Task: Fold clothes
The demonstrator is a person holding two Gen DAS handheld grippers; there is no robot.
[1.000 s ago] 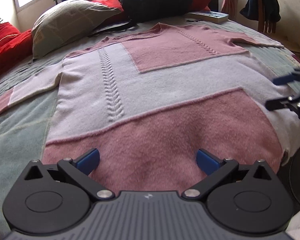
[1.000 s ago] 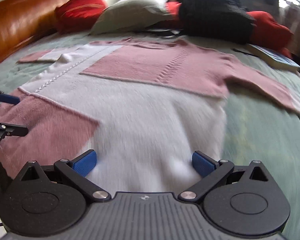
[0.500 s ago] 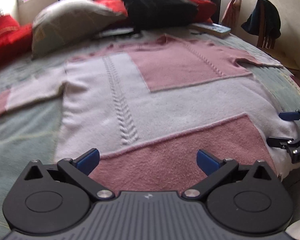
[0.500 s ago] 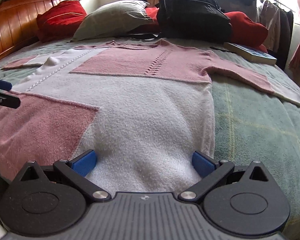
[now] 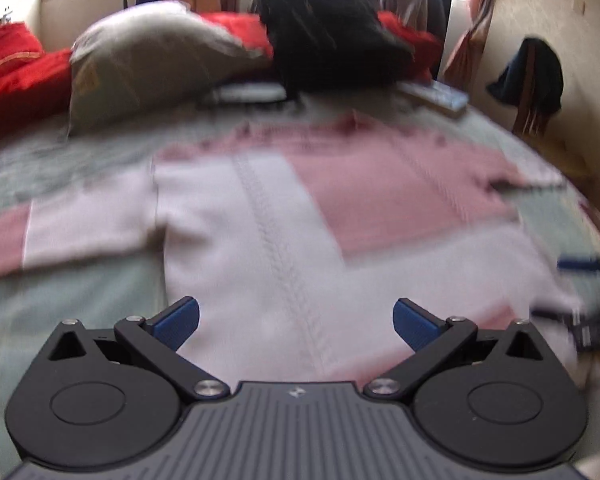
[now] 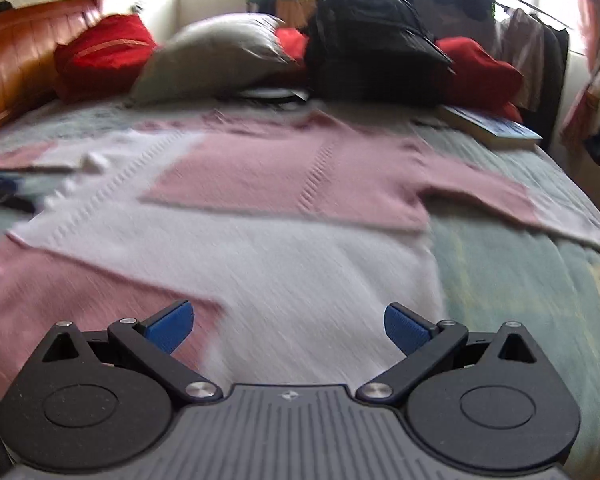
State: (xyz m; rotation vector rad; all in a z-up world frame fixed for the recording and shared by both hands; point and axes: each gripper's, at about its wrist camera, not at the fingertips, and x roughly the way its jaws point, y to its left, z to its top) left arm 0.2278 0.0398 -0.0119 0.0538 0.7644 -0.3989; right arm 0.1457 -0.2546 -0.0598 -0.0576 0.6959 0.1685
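A pink and white patchwork sweater (image 5: 284,224) lies flat on the bed, sleeves spread to both sides, hem toward me; it also fills the right wrist view (image 6: 300,216). My left gripper (image 5: 296,322) is open and empty, low over the white left part of the body. My right gripper (image 6: 289,326) is open and empty, low over the hem where pink meets white. The right gripper shows blurred at the right edge of the left wrist view (image 5: 580,292), and the left gripper at the left edge of the right wrist view (image 6: 0,194).
The green bedspread (image 6: 520,280) lies under the sweater. A grey pillow (image 5: 152,56), red cushions (image 5: 12,76) and a black backpack (image 6: 368,44) sit at the head of the bed. A book (image 6: 492,126) lies at the far right. A wooden headboard (image 6: 16,56) is on the left.
Both grippers have moved forward and up the sweater. The left one has passed from the pink hem panel to the white body. Both stay open. The views are motion-blurred.
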